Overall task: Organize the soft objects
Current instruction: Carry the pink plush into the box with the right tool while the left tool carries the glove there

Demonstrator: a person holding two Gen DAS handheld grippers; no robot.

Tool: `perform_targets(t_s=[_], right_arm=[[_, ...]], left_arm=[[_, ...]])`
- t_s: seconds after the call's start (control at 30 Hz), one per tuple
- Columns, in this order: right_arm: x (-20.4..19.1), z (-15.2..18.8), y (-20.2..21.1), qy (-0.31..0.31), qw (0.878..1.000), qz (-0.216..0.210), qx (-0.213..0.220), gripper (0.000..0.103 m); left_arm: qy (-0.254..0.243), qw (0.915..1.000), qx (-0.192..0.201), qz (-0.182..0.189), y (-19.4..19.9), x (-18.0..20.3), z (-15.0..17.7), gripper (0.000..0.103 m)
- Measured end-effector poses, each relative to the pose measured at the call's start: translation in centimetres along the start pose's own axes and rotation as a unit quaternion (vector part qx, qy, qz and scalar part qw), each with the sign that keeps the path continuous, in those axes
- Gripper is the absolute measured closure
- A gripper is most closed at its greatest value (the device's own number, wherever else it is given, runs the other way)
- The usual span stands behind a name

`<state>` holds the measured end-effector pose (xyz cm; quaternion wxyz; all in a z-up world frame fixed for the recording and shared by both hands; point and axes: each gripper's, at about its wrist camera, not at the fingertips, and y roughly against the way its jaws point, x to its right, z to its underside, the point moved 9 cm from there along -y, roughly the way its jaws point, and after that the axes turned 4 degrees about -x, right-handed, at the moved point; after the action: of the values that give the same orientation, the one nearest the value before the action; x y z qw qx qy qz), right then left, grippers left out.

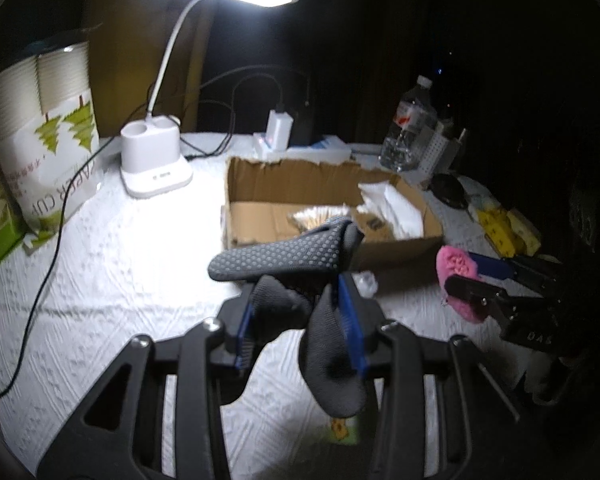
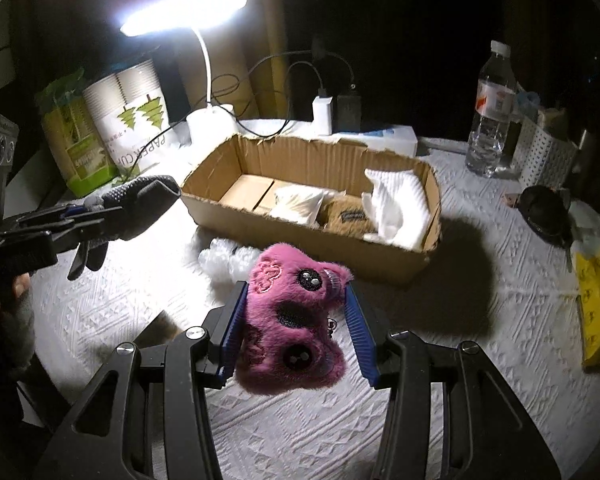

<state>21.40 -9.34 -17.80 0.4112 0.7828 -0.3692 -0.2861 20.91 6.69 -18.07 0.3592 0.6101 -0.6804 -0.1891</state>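
Left gripper (image 1: 300, 320) fingers clamped on limp grey dotted glove (image 1: 284, 256), right gripper (image 2: 296, 328) fingers clamped on light, squashy pink plush toy (image 2: 296, 320), both held above worktop (image 2: 480, 320) near cardboard box (image 2: 308, 224); mid-body pinch probably holds best.

Left gripper (image 1: 300, 316) is clamped on a grey dotted glove (image 1: 284, 258), held clear of the white tablecloth (image 1: 120, 272). Glove fingers droop below the blue pads (image 1: 350, 320). Directly ahead stands an open cardboard box (image 1: 396, 250). To the right, the right gripper (image 1: 472, 274) holds a pink plush toy (image 1: 458, 266).
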Motion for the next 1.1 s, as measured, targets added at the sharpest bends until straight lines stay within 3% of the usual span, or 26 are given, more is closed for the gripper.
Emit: perform_targets(t_s=[0.53,0.83,1.1], right_arm=[[3.5,-3.2,-0.4,-0.016,1.000,0.005,0.021,0.053],[5.1,-4.6,-1.2,-0.028,0.999,0.007,0.028,0.053],[7.2,-5.8,-2.7,-0.046,0.998,0.012,0.031,0.053]], left_arm=[[-0.035,0.9988,0.035,-0.007,-1.1,0.9,-6.3,0.064],[-0.034,0.9990,0.027,-0.004,-3.0,1.1,-7.3,0.064],[-0.043,0.9986,0.016,-0.026,-5.7,0.6,-8.0,0.064]])
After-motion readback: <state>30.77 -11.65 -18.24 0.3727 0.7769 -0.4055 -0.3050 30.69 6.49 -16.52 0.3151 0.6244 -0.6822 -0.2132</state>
